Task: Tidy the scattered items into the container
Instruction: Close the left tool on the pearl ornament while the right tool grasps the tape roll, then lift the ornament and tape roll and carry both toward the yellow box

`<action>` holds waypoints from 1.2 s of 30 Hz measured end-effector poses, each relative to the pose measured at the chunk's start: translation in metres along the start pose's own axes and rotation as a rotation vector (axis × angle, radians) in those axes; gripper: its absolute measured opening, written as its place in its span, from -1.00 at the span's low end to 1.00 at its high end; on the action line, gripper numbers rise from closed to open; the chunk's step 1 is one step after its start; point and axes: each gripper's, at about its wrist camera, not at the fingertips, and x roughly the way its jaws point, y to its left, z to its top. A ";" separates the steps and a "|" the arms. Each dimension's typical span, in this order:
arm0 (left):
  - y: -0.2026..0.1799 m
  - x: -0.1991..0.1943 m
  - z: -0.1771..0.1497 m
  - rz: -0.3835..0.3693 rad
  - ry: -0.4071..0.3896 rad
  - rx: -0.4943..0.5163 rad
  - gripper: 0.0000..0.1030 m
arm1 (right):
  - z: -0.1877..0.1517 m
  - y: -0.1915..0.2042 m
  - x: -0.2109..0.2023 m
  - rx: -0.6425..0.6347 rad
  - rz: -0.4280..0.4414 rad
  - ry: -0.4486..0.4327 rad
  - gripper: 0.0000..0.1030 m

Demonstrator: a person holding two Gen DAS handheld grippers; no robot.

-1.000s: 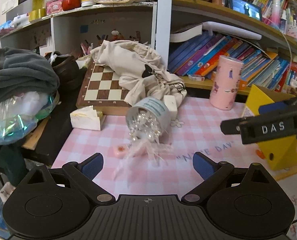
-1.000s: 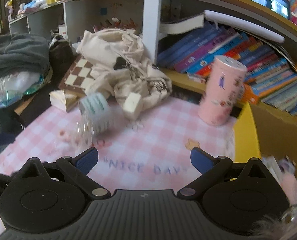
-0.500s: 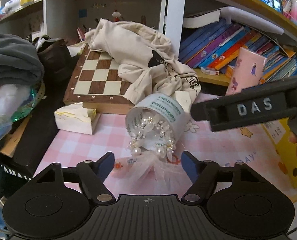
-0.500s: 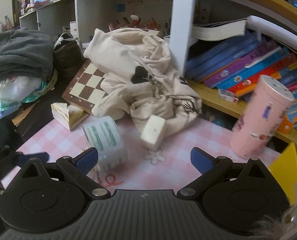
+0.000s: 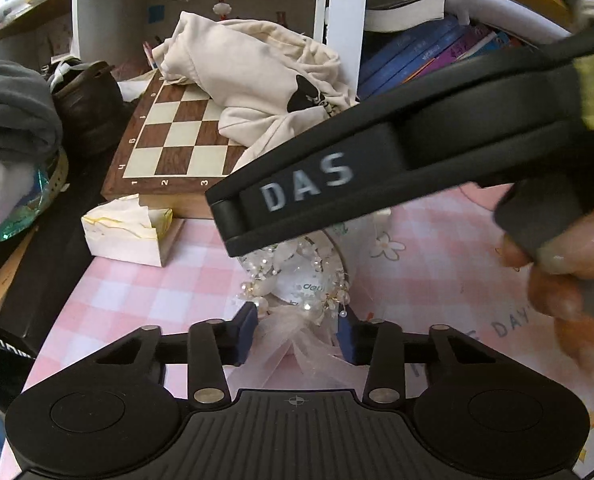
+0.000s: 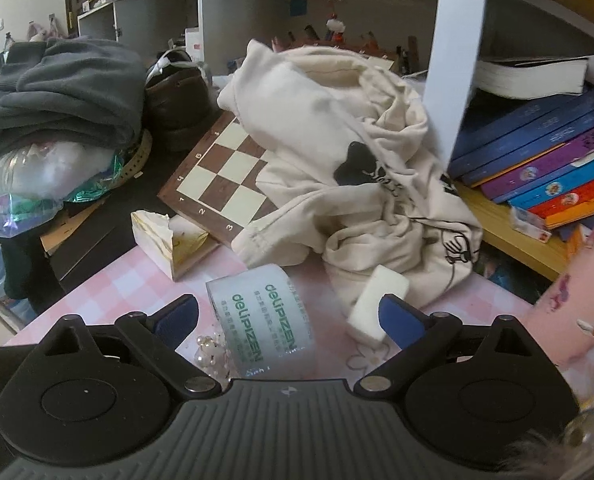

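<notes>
L gripper [image 5: 295,338] closing round pearl-and-tulle piece [image 5: 297,320] – R gripper [image 6: 289,314] spread wide over tape roll [image 6: 263,318], chessboard [image 5: 173,144] edge near.

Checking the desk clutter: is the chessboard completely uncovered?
No, a crumpled cream cloth bag lies over part of the brown-and-cream wooden chessboard.

Clear tape roll [image 6: 263,318] with green lettering, tipped on its side on the pink checked counter [image 5: 153,280]. Pearl-and-tulle hairpiece [image 5: 297,308] spilling from its open end. White foam block [image 6: 371,304] just beside, against cream cloth.
</notes>
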 end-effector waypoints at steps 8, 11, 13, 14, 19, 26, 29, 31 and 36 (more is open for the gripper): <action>0.001 -0.004 -0.001 -0.034 0.009 -0.002 -0.81 | -0.001 -0.007 0.010 0.026 0.074 0.039 -0.11; 0.000 -0.012 -0.001 -0.050 -0.001 -0.003 -0.85 | -0.004 -0.007 0.001 0.037 0.063 0.030 -0.14; -0.002 -0.020 0.000 -0.061 -0.013 0.000 -0.85 | -0.006 -0.010 -0.007 0.055 0.059 0.024 -0.14; -0.004 -0.025 0.000 -0.067 -0.019 0.002 -0.85 | -0.007 -0.011 -0.012 0.064 0.056 0.020 -0.14; -0.010 -0.055 -0.007 -0.107 -0.041 0.007 -0.85 | -0.016 -0.018 -0.045 0.109 0.036 -0.001 -0.14; -0.012 -0.100 -0.025 -0.153 -0.042 -0.028 -0.89 | -0.045 -0.025 -0.086 0.171 -0.004 0.011 -0.15; -0.009 -0.117 -0.035 -0.160 -0.035 -0.049 -0.91 | -0.062 -0.027 -0.102 0.204 -0.024 0.022 -0.15; -0.008 -0.127 -0.040 -0.162 -0.033 -0.058 -0.91 | -0.074 -0.028 -0.112 0.223 -0.034 0.033 -0.15; -0.007 -0.147 -0.051 -0.164 -0.032 -0.051 -0.92 | -0.102 -0.019 -0.136 0.236 -0.041 0.055 -0.15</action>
